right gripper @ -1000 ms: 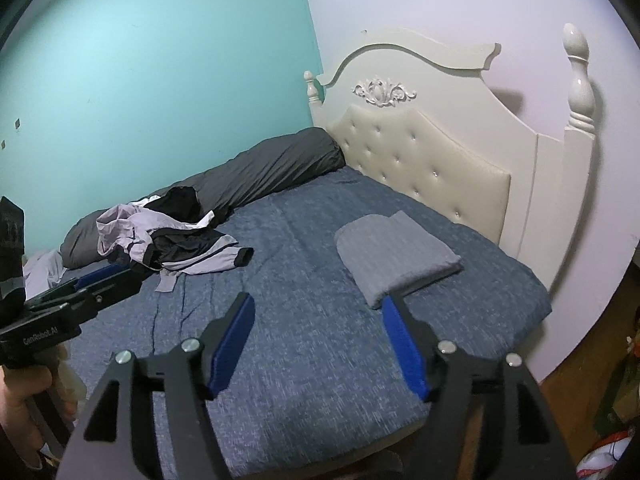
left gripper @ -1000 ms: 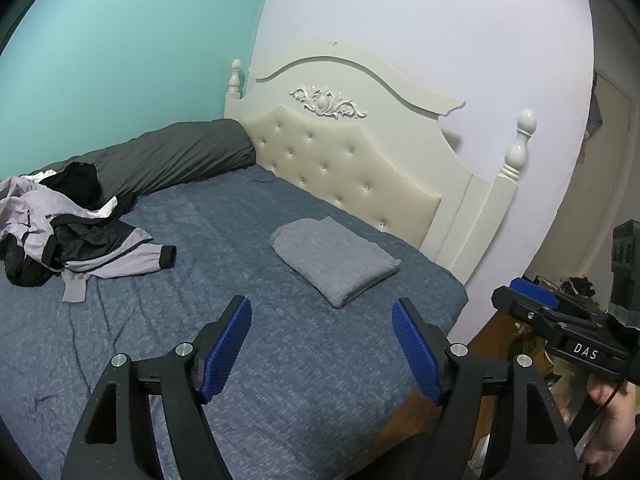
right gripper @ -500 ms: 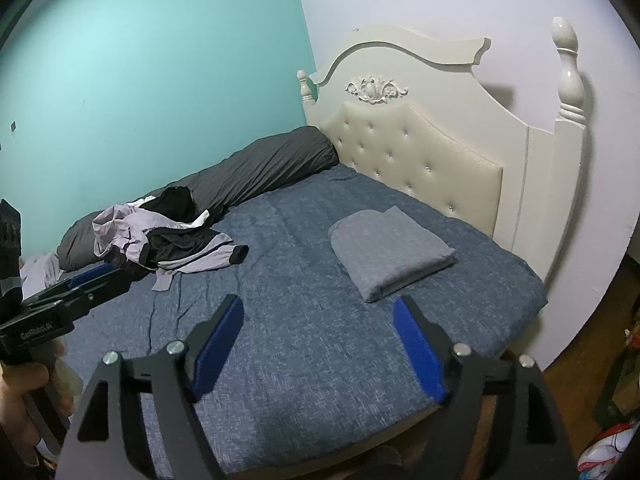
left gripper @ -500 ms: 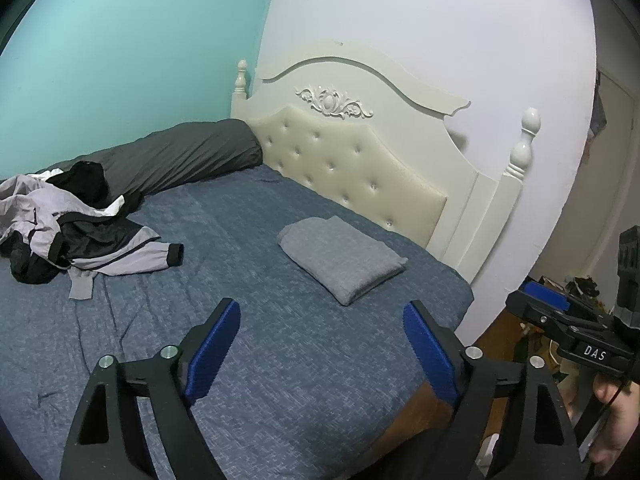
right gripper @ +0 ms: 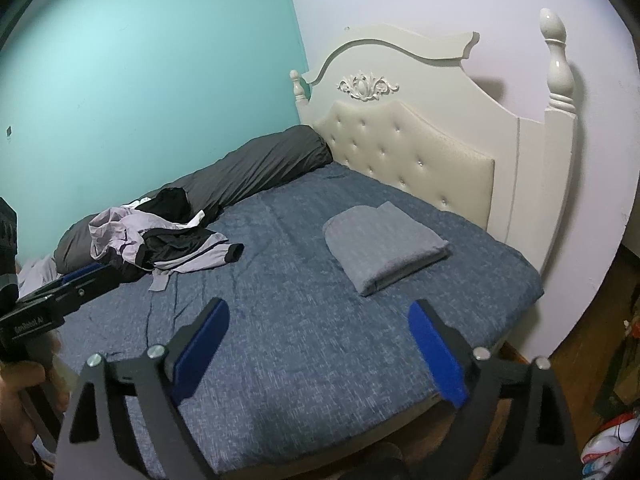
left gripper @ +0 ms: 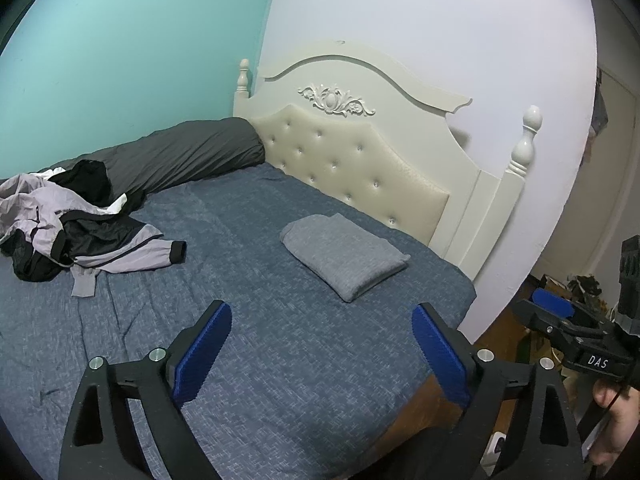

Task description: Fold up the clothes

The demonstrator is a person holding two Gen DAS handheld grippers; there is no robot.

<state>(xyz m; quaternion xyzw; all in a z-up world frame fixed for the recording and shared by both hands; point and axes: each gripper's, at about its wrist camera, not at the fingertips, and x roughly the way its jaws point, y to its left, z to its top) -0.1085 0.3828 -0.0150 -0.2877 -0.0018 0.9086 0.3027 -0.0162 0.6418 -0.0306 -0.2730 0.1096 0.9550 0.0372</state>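
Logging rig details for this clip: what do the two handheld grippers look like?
Both match: the left gripper and right gripper have black angular frames, silver bolts and ribbed blue pads. White lettering marks each body: "DAS" on the right, a longer label, too blurred to read, on the left. No sleeve shows.

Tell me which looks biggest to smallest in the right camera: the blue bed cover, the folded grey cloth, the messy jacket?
1. Blue bed cover, by far.
2 and 3. Messy jacket and folded grey cloth look about alike; too close to rank.

The jacket (left gripper: 68,232) heap left of the headboard (left gripper: 360,160) runs past the frame edge; its black folds hide whatever lies beneath.
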